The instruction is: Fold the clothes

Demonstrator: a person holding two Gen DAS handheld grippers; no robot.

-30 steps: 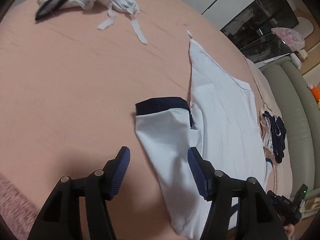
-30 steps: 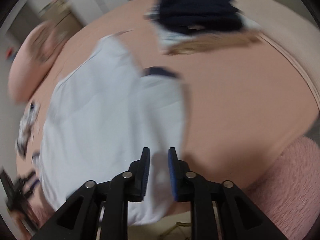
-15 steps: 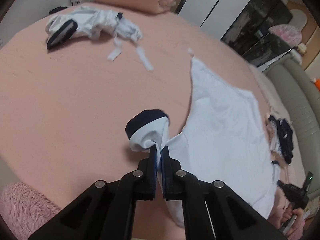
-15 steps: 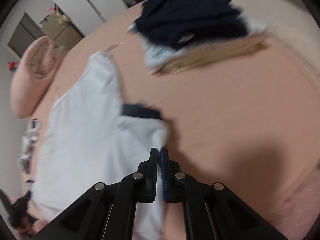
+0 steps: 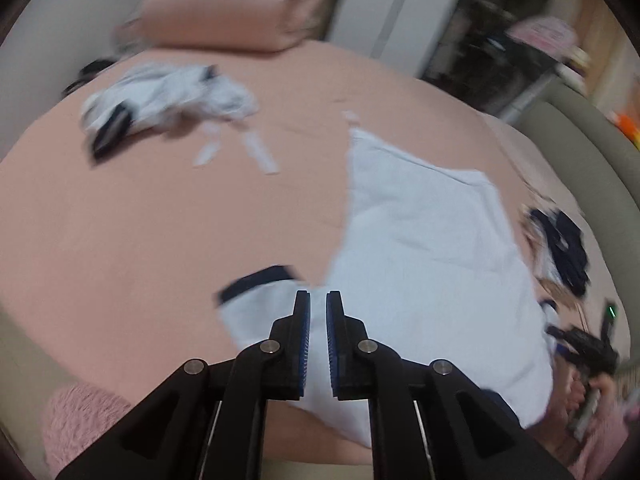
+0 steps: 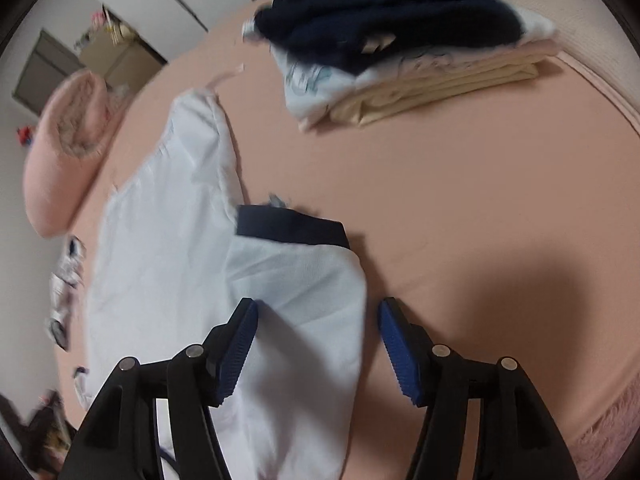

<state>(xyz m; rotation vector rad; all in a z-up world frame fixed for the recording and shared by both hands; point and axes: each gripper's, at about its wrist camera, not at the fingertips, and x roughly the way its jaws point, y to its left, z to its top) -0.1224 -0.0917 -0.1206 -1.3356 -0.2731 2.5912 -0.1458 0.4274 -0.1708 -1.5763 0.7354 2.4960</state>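
A white short-sleeved shirt with dark navy cuffs [image 5: 424, 248] lies spread flat on the bed with the pink sheet [image 5: 140, 216]. Its body reaches from the near edge of the bed toward the middle, and one sleeve lies out to each side.

The left gripper [image 5: 318, 344] hangs above the left sleeve, whose navy cuff [image 5: 256, 282] lies flat on the sheet. Its jaws are almost closed, with only a narrow gap between the blue pads, and they have opened a very little just now. No cloth is between them; the sleeve lies released under them.

The right gripper [image 6: 318, 346] is above the other sleeve [image 6: 296, 292], near the near edge of the bed. Its jaws have just been opening and now stand wide apart. The sleeve lies flat between and below the two pads, but they do not press on it.

A crumpled white and dark garment [image 5: 168, 100] lies toward the far left part of the bed, close to a rolled pink blanket [image 5: 228, 8] at the far edge. A pile of folded clothes, dark navy on top of cream and pale ones [image 6: 400, 40], sits near the far right edge, well apart from the shirt. A fluffy pink cover [image 5: 80, 420] shows at the near corner.
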